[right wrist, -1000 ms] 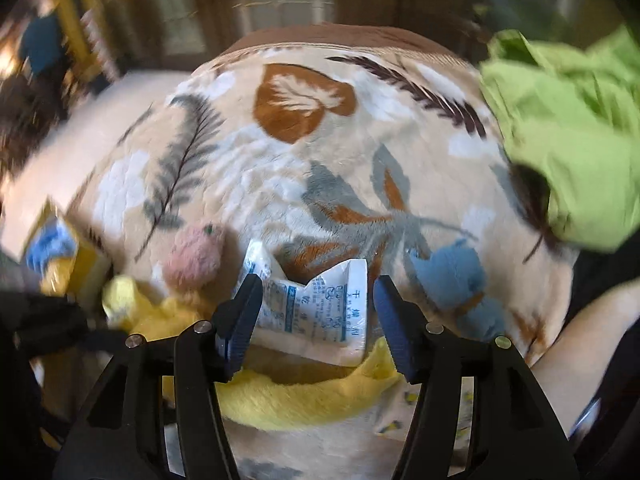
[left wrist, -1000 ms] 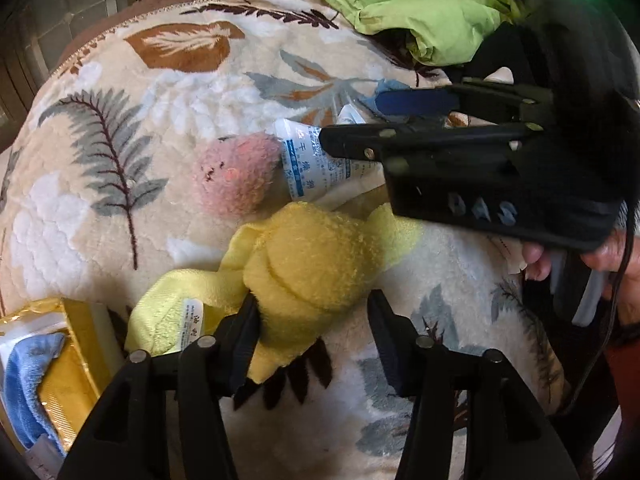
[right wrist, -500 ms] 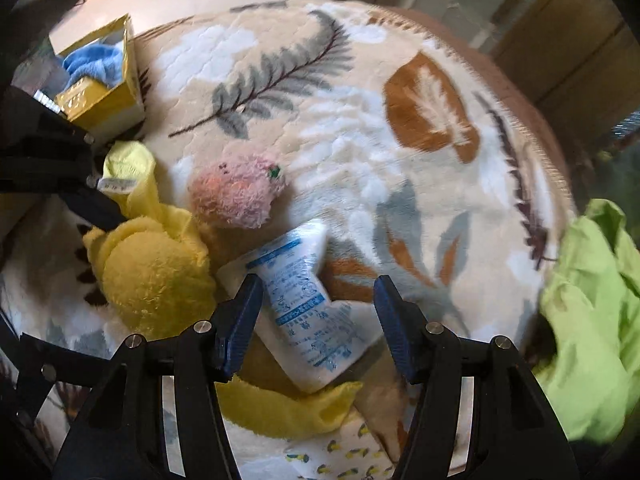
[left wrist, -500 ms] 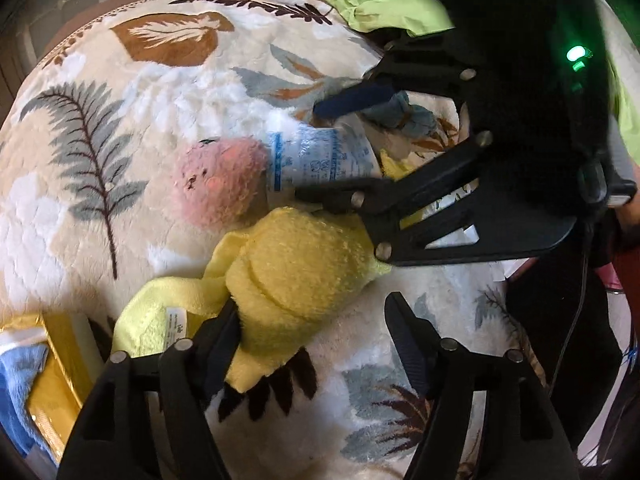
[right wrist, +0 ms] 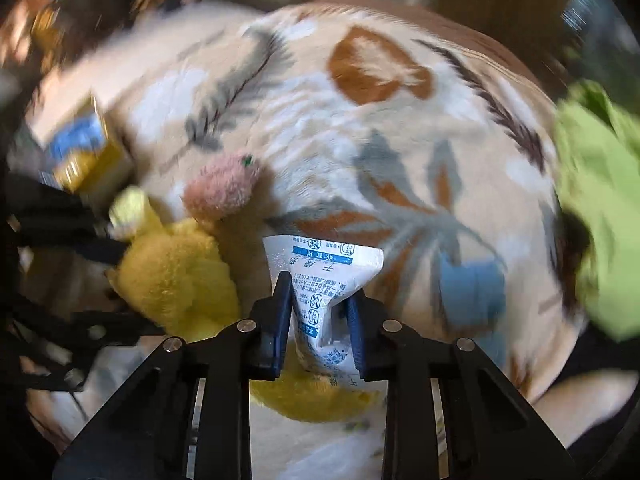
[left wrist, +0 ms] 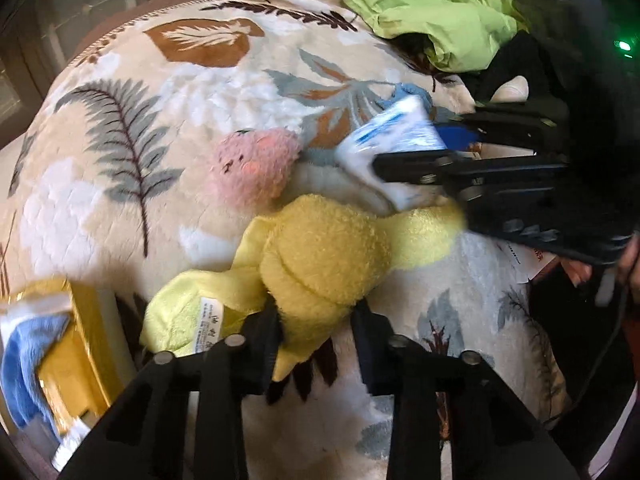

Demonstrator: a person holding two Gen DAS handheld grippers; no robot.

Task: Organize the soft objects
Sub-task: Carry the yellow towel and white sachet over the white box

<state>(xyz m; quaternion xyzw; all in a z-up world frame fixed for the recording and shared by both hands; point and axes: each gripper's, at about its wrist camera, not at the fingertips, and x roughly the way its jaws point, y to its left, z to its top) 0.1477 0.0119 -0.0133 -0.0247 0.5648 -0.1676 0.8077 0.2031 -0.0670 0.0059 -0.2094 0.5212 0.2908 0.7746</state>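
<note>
- Left wrist view: your box [left wrist: 76, 344] at the far left is cut off by the frame edge, with a blue cloth [left wrist: 24, 356] inside it.
- Your left gripper [left wrist: 316, 332] has just been closing, and it now clamps the yellow plush [left wrist: 324, 256] on the blanket [left wrist: 120, 128]; the plush tag [left wrist: 210, 320] carries print too small to read.
- A pink plush [left wrist: 252, 172] lies just beyond the yellow one, touching it.
- At right, your right gripper [left wrist: 404, 148] is smeared by motion, so the packet [left wrist: 390, 140] there shows only blue-and-white blur.
- Right wrist view: your right gripper [right wrist: 318, 320] has also just been closing and pinches the packet [right wrist: 324, 276], whose blue Asian-script lines I cannot read.
- A green cloth [right wrist: 600, 208] runs off the right edge.
</note>
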